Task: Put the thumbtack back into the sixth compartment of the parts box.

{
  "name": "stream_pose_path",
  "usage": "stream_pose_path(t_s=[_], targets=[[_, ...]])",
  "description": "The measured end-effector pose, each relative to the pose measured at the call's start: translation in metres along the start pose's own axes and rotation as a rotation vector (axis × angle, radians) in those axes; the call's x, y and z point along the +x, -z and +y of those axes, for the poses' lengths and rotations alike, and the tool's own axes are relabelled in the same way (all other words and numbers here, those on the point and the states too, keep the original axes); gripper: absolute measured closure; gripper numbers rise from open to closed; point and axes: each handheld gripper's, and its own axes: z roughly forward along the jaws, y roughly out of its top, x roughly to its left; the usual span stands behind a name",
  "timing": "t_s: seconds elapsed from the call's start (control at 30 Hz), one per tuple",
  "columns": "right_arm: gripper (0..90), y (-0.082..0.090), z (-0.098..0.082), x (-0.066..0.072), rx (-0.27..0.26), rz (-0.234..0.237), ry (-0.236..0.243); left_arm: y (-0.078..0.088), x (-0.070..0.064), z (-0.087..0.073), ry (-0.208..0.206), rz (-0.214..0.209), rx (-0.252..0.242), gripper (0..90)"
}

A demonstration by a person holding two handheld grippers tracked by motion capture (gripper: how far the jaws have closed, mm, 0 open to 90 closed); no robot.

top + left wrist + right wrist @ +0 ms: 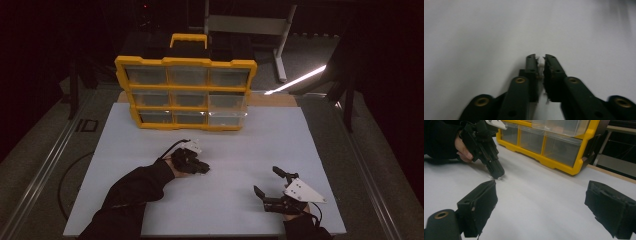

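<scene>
My left gripper [204,168] points down onto the white table top [235,150], just in front of the yellow organizer [186,62]. Its jaws stand nearly together with a small white piece [539,64] pinched between the pads at their tips. In the right gripper view the left gripper [497,173] touches the table with its tips, and a bit of the small white piece [491,177] shows beside them. My right gripper [265,180] rests near the front right of the table, its jaws wide apart and nothing between them [546,205].
The yellow organizer [554,161] stands upright at the back of the table, with clear plastic drawers [227,117] in three rows. A dark floor surrounds the table, and a metal stand [280,50] is behind it.
</scene>
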Motion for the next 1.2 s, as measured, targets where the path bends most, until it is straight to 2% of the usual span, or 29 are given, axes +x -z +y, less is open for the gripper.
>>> stream_pose_path(t_s=[0.37,0.67,0.9,1.2], targets=[[10.2,0.000,0.000,0.000,0.000,-0.001,-0.001,0.000,0.002,0.004,0.011,-0.015,0.023,86.4],[10.2,0.001,0.000,-0.001,-0.002,-0.005,-0.004,0.012,0.000,0.015,0.015,-0.019,-0.019,86.5],[10.2,0.001,0.000,-0.001,-0.003,-0.008,-0.006,0.028,-0.007,0.030,-0.014,-0.035,-0.055,86.5],[10.2,0.002,0.001,-0.001,-0.008,-0.012,-0.007,0.049,-0.016,0.052,-0.051,-0.036,-0.085,86.4]])
